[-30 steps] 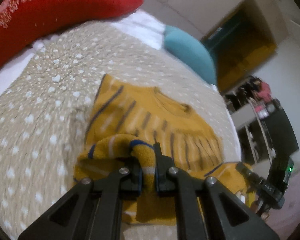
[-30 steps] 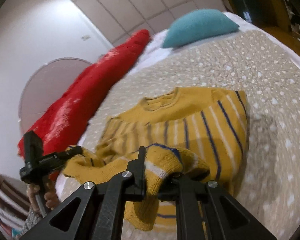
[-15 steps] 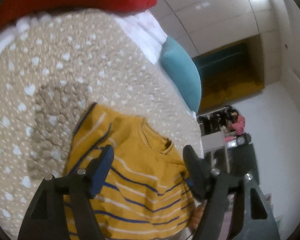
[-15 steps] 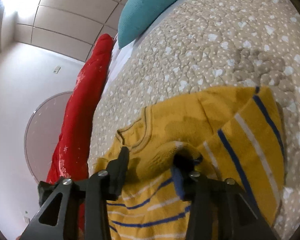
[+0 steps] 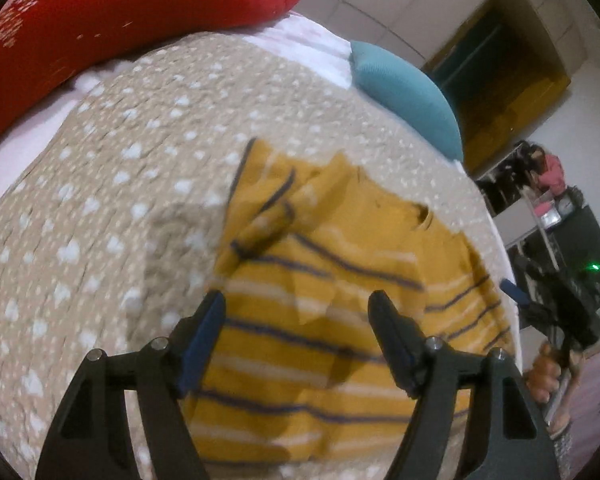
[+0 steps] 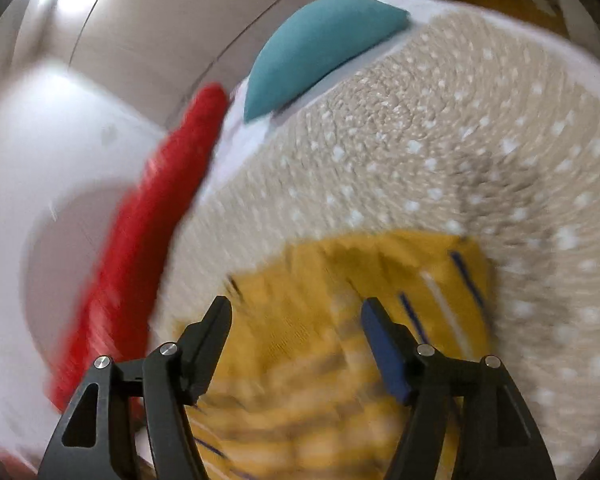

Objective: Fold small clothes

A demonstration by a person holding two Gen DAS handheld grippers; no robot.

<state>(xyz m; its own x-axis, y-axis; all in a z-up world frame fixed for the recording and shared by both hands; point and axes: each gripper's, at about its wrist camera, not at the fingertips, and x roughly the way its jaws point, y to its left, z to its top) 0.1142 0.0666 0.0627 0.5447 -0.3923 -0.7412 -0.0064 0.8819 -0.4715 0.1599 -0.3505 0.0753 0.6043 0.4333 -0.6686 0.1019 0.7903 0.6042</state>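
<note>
A small yellow sweater (image 5: 320,308) with navy and white stripes lies folded on the beige quilt (image 5: 120,184). Its bottom part lies folded up over the chest, and a sleeve cuff (image 5: 262,232) rests on top near the left edge. My left gripper (image 5: 298,334) is open and empty, just above the sweater. My right gripper (image 6: 296,336) is open and empty above the same sweater (image 6: 340,320); this view is motion-blurred. The right gripper and the hand holding it also show at the right edge of the left wrist view (image 5: 556,320).
A red pillow (image 5: 100,20) and a teal pillow (image 5: 408,92) lie at the head of the bed. The quilt's edge (image 5: 500,248) drops off at the right toward a wardrobe and dark furniture. The red pillow (image 6: 140,260) and teal pillow (image 6: 316,44) show in the right wrist view.
Both grippers were shut on the sweater's hem a second ago. They carried it forward over the body, opened and let go, and now pull back above the folded sweater.
</note>
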